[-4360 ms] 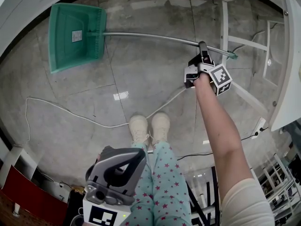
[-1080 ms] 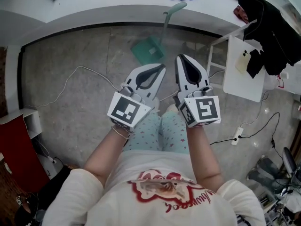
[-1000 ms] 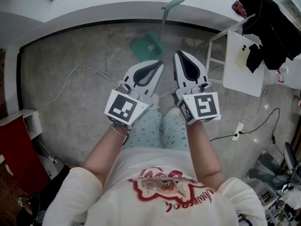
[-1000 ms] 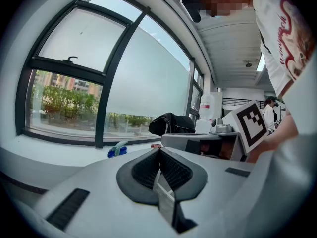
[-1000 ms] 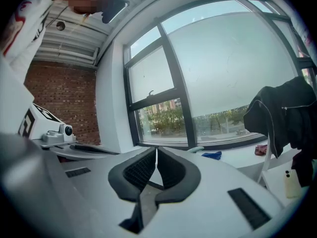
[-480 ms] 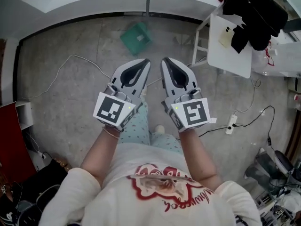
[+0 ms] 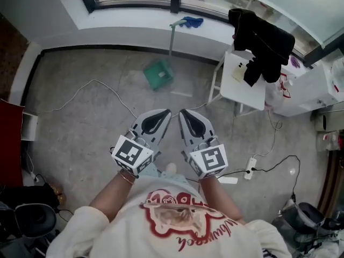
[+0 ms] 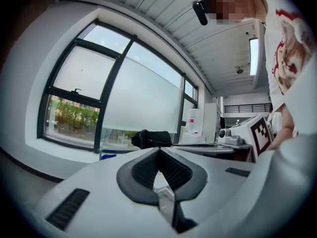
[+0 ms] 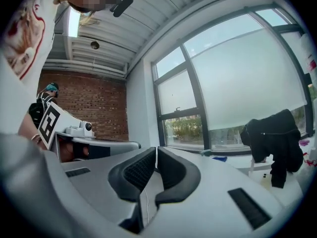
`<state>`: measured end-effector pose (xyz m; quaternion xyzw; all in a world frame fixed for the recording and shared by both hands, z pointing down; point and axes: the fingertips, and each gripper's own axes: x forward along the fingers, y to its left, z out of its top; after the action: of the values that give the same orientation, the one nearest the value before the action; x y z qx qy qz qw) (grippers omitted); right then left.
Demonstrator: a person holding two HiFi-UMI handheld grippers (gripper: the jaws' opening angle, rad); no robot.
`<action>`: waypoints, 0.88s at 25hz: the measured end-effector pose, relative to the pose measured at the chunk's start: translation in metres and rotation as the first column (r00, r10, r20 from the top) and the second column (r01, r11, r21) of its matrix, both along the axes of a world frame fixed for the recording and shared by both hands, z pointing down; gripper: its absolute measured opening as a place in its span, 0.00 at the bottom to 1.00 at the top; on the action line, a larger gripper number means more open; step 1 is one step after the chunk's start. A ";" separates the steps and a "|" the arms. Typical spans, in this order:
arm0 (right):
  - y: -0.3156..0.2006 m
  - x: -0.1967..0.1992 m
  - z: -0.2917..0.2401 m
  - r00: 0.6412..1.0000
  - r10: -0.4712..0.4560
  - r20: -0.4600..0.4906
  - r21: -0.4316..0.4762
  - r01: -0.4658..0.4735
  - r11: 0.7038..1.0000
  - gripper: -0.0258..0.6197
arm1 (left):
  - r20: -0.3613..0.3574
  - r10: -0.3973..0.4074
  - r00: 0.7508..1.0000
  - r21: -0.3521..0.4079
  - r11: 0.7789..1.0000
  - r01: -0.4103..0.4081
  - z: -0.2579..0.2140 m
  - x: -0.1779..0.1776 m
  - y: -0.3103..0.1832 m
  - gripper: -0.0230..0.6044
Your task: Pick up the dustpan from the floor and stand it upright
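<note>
Ahead, dustpan (image 7: 158, 74) upright against wall (image 7: 123, 36), cable (image 7: 95, 81) across floor (image 7: 80, 133), left gripper (image 7: 165, 113), right gripper (image 7: 181, 113), jaws closed, empty.

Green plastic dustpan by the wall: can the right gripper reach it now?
Probably not: the right gripper sits close to the body, well short of the green plastic dustpan. Only grey floor lies between.

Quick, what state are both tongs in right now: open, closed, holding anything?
Left tongs: closed, holding nothing.
Right tongs: closed, holding nothing.
</note>
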<state>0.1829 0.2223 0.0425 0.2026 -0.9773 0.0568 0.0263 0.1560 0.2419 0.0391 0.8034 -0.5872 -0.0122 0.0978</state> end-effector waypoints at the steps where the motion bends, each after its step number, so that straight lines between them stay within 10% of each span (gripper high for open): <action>1: 0.008 -0.001 -0.010 1.000 -0.013 -0.002 0.025 0.013 1.000 0.09 | 0.000 0.001 1.000 0.007 1.000 -0.001 -0.007 0.000 0.010 0.07; 22: 0.191 -0.068 -0.045 0.997 0.065 0.029 -0.007 -0.065 0.998 0.09 | 0.006 0.077 0.997 0.036 0.996 -0.077 -0.042 -0.094 0.200 0.07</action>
<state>0.1144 0.4135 -0.0029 0.2335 -0.9702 0.0634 0.0109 0.0621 0.4418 -0.0032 0.8271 -0.5557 -0.0172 0.0823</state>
